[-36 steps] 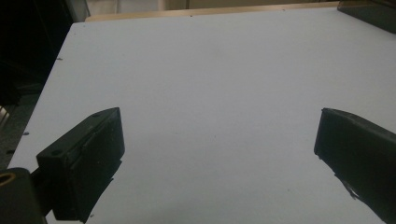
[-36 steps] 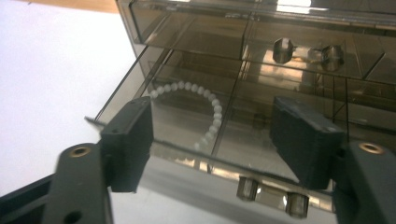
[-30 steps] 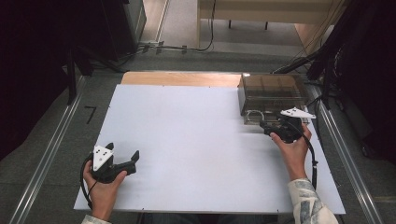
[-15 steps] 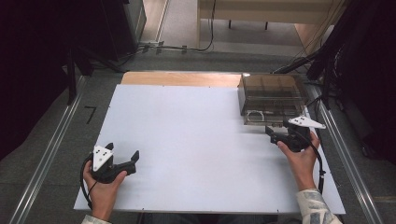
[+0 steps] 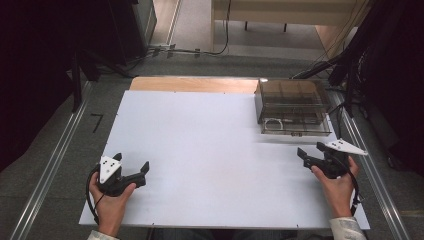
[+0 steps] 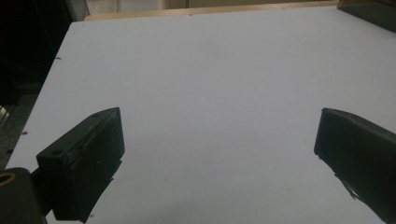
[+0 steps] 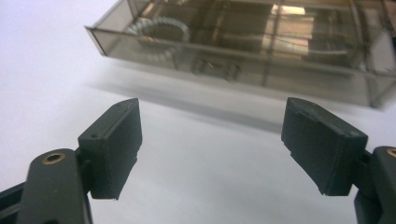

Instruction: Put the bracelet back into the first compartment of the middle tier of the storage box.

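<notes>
Over the last second the right gripper has drawn back from the front of the smoky plastic organiser box, sliding toward the near right of the worktop, while the left gripper has kept its place. Nearest the person, at about 7 o'clock on the white board, the left gripper rests in the hand with its jaws spread wide and nothing between them; its own view looks over bare board. At about 4 o'clock the right gripper is likewise wide open and empty, pointed at the box's front wall but well short of it. Farther off, at about 1 o'clock near the far right edge, the box sits flat on the worktop, its small front latch facing the right gripper. Through the tinted wall a pale ridged ring lies in the front left compartment; the other compartments are too murky to read. Judging from this, whatever was to go into or be done at the box looks finished, or the hand is between steps: nothing is held, and no loose item waits on the board.
</notes>
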`<action>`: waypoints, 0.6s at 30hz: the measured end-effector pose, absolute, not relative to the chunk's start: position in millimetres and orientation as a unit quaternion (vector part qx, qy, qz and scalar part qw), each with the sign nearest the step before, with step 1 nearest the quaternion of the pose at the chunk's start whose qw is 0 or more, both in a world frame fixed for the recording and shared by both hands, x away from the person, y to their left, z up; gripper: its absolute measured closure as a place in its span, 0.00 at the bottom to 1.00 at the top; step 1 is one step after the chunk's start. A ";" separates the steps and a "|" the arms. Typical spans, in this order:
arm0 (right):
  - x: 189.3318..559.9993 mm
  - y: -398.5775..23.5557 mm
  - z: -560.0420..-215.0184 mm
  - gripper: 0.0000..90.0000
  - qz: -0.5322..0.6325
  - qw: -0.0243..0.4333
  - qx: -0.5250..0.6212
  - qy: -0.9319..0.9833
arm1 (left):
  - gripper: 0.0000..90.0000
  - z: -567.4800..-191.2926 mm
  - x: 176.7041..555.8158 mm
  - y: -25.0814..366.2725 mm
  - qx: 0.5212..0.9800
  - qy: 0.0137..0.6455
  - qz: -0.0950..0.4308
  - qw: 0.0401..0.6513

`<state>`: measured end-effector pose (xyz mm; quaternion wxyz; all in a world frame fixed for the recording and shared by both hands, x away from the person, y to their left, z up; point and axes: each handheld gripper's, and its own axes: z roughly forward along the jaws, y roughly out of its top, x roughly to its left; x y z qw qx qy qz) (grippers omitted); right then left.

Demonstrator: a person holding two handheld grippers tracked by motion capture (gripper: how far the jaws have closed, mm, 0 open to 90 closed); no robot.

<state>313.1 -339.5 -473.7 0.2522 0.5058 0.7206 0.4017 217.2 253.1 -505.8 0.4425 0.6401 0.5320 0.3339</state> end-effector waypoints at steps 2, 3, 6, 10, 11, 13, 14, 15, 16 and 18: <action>308.0 -346.6 -477.2 0.21 0.393 0.256 0.511 0.720 | 0.02 -505.7 217.1 253.1 0.640 0.532 0.334 0.442; 305.3 -350.0 -479.2 0.21 0.391 0.256 0.514 0.720 | 0.02 -505.6 216.9 253.2 0.640 0.532 0.334 0.443; 297.1 -359.6 -486.2 0.21 0.378 0.255 0.520 0.722 | 0.02 -505.6 216.8 253.2 0.639 0.533 0.334 0.443; 288.7 -372.1 -492.7 0.21 0.365 0.258 0.529 0.722 | 0.02 -505.8 217.3 252.5 0.640 0.533 0.334 0.442; 287.0 -375.2 -493.2 0.21 0.366 0.258 0.532 0.719 | 0.02 -505.8 217.2 252.6 0.640 0.533 0.334 0.442; 284.0 -380.4 -493.9 0.21 0.368 0.259 0.536 0.714 | 0.02 -505.9 217.3 252.9 0.640 0.533 0.334 0.442; 282.4 -382.6 -494.3 0.21 0.369 0.259 0.537 0.713 | 0.02 -505.8 217.2 253.1 0.639 0.534 0.334 0.441; 280.9 -384.3 -494.7 0.21 0.369 0.259 0.538 0.712 | 0.02 -505.8 217.1 253.3 0.639 0.534 0.334 0.441; 279.3 -385.7 -494.8 0.21 0.368 0.259 0.540 0.711 | 0.02 -505.8 217.1 253.3 0.639 0.534 0.335 0.441; 276.4 -388.4 -494.8 0.21 0.371 0.260 0.541 0.708 | 0.02 -505.8 217.1 253.2 0.639 0.534 0.335 0.441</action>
